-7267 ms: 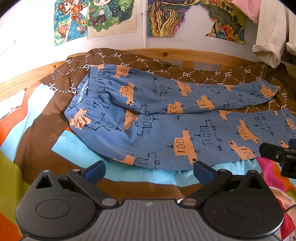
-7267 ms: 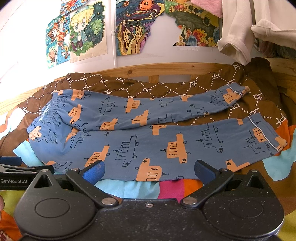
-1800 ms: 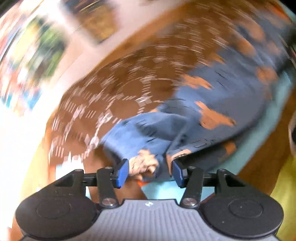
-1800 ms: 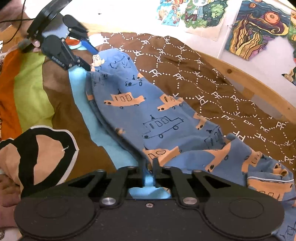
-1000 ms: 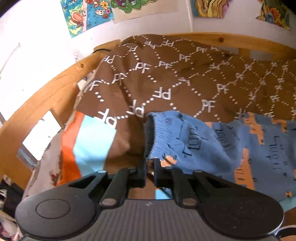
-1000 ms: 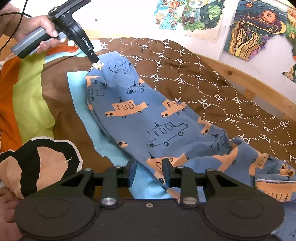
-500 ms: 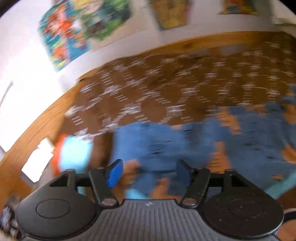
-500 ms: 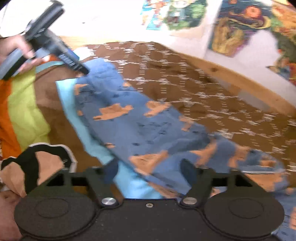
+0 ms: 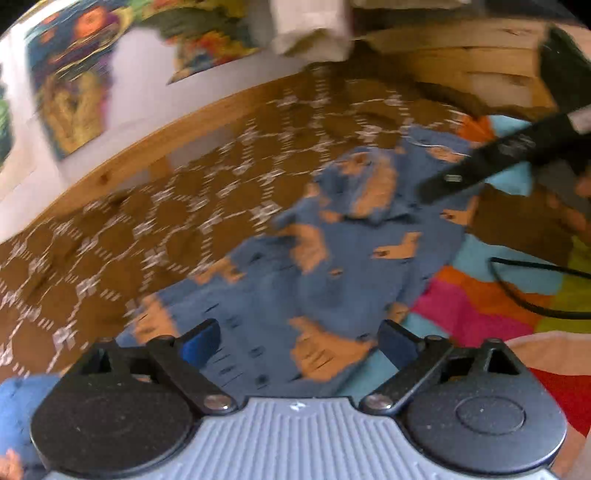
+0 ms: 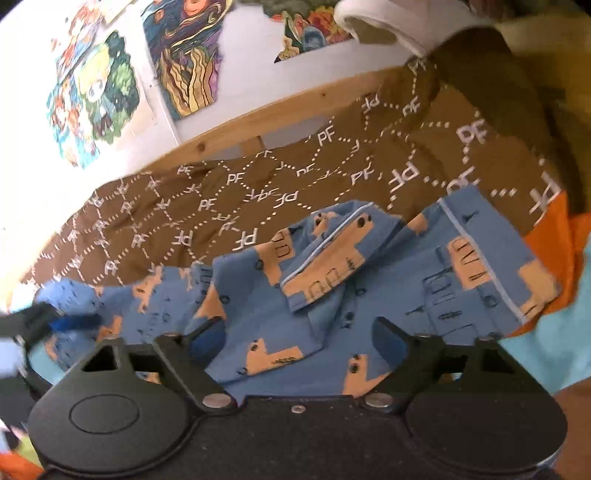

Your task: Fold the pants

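Note:
The blue pants [image 9: 332,266] with orange cars lie lengthwise on the bed, one leg on top of the other. Their cuffs [image 10: 476,258] sit at the right, one rumpled and turned over. My left gripper [image 9: 299,343] hovers over the middle of the legs. Its jaws are opening and the cloth lies under them, not pinched. My right gripper [image 10: 299,339] is open above the lower legs, close to the cuffs, gripping nothing. In the left wrist view the right gripper [image 9: 480,166] shows as a black bar over the cuffs. The left gripper [image 10: 62,321] is a blur at the left edge.
A brown blanket [image 10: 221,206] with white letters covers the far side, up to the wooden bed rail [image 10: 258,114]. Posters [image 10: 184,59] hang on the wall and a pale garment [image 10: 399,22] hangs above right. A striped sheet [image 9: 480,306] and a black cable [image 9: 535,291] lie nearer.
The left gripper let go of the waistband, opened wide and swung right along the legs. The right gripper opened wider off the leg edge and turned toward the cuffs.

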